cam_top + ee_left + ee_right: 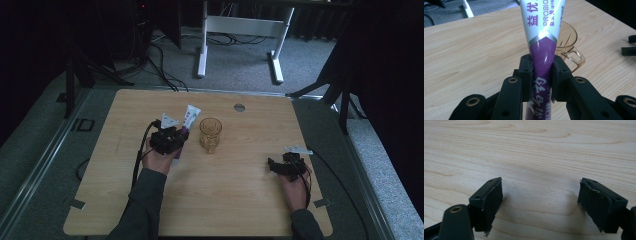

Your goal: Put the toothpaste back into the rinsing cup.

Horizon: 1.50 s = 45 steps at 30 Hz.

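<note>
Left gripper view: left gripper [541, 75] clamped on tube [543, 37] — upright between its jaws, amber cup [570, 47] just behind. Right gripper [540, 200] spread wide over bare surface [529, 150] — nothing between.

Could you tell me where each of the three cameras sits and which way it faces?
High view: above the person's side, looking forward and down on the table; both forearms and the right gripper show.
Left gripper view: rides the left gripper, looking along its jaws clamped on the toothpaste tube.
Right gripper view: rides the right gripper, jaws apart over bare wood.
Shared: the high and left gripper views both show the tube and the amber glass mug.
</note>
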{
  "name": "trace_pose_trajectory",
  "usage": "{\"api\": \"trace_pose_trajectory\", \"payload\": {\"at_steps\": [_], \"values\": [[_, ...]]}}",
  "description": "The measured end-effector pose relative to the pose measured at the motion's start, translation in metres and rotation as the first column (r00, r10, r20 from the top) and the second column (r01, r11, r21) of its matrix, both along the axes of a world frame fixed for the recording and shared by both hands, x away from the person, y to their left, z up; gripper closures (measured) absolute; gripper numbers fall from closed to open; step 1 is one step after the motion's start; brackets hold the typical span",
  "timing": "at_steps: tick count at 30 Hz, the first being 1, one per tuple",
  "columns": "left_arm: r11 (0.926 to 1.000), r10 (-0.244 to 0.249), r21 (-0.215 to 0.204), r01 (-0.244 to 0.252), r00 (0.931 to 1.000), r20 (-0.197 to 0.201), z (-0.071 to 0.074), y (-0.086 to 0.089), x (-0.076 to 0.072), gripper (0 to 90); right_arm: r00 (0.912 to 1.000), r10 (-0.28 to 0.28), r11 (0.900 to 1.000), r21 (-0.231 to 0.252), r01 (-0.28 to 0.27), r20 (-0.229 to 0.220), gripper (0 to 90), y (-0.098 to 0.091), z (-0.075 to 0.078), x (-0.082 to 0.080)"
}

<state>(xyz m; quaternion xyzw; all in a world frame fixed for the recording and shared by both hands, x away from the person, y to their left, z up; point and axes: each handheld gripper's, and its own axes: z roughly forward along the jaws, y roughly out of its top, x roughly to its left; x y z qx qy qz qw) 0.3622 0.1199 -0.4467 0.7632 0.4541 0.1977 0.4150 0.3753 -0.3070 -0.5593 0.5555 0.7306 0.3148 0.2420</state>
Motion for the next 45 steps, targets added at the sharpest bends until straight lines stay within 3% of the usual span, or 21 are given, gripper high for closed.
{"api": "trace_pose_trajectory", "payload": {"at_steps": [45], "values": [[0.997,0.006,-0.077,-0.002,0.9981,0.062,0.024,-0.002,0.009,73.4,1.0,0.001,1.0,0.0,-0.001,0.0,19.6,0.0,0.0,0.0]]}}
